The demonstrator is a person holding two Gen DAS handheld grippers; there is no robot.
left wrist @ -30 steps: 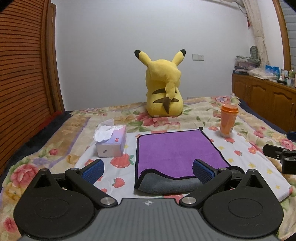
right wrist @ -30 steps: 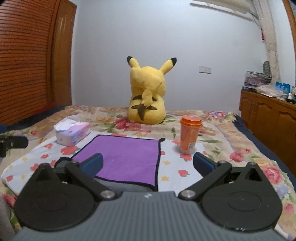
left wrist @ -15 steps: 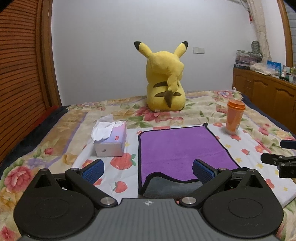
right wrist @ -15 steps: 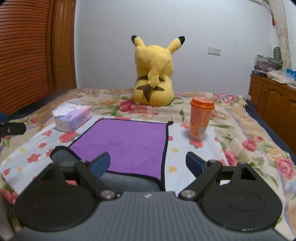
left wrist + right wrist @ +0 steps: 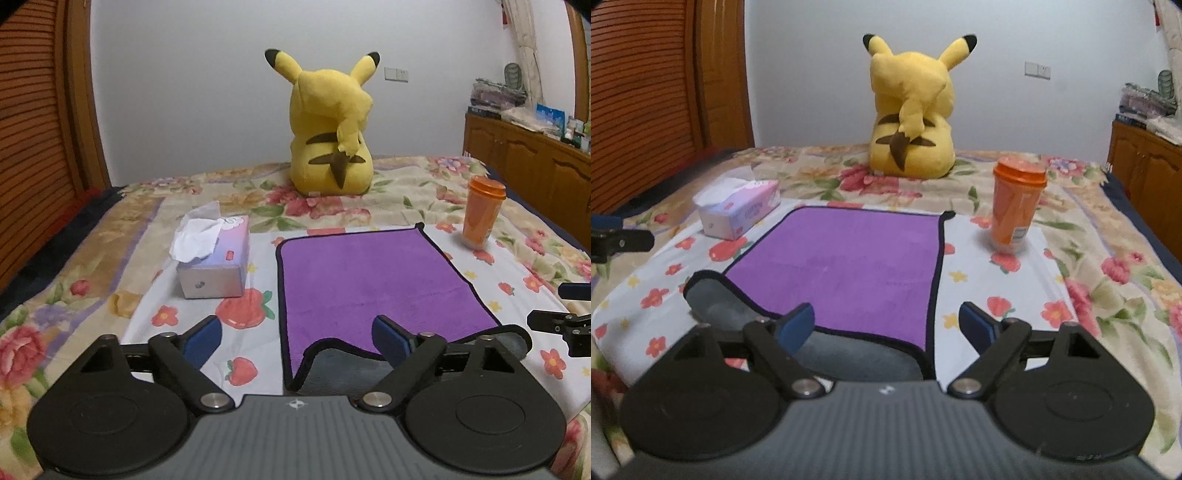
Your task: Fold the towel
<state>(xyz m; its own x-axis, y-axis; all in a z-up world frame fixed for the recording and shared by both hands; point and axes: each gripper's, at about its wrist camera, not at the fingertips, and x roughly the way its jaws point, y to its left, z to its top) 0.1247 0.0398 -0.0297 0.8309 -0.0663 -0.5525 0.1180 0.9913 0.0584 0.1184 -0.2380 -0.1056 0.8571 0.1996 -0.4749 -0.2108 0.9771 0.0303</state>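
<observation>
A purple towel (image 5: 365,275) with black trim and a grey underside lies on the flowered bed; its near edge is curled over, grey side up. It also shows in the right wrist view (image 5: 849,266). My left gripper (image 5: 295,338) is open and empty, its fingers straddling the towel's near left corner, just above it. My right gripper (image 5: 886,325) is open and empty, its fingers straddling the near right corner. The right gripper's tip (image 5: 554,321) shows at the left wrist view's right edge.
A tissue box (image 5: 212,260) stands left of the towel. An orange cup (image 5: 482,212) stands at its far right. A yellow Pikachu plush (image 5: 328,136) sits behind. A wooden cabinet (image 5: 528,155) lines the right wall, wooden panels the left.
Both grippers have moved forward and down toward the towel's near edge. Both stay open. The towel has not moved.
</observation>
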